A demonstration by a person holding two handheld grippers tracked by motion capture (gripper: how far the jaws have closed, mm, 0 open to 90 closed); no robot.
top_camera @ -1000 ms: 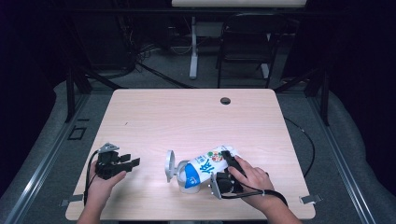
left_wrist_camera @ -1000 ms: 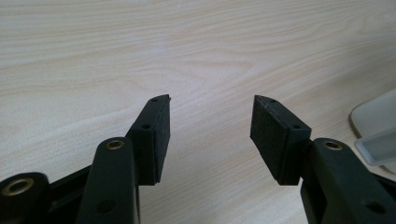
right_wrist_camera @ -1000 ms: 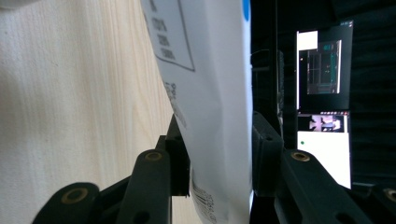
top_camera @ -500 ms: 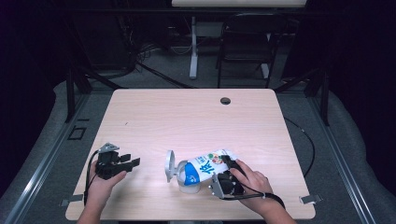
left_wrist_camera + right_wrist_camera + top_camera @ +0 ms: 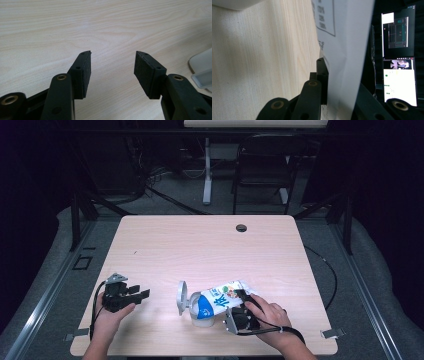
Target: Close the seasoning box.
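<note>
A blue-and-white carton [image 5: 220,297] lies on its side at the lower centre of the high view, its white round lid [image 5: 182,297] flipped open toward the left. Large characters run along its printed face, too small to read; the right gripper view shows a boxed panel of fine print [image 5: 325,17], also illegible. The right tongs [image 5: 239,306] have just been closing and now pinch the carton's flat end. The left tongs [image 5: 112,66] rest at lower left with jaws spread, holding nothing. The pale woodgrain table [image 5: 200,245] has a dark cable hole [image 5: 241,227] near its far edge. Beyond stands a dim room with a chair [image 5: 262,165].
</note>
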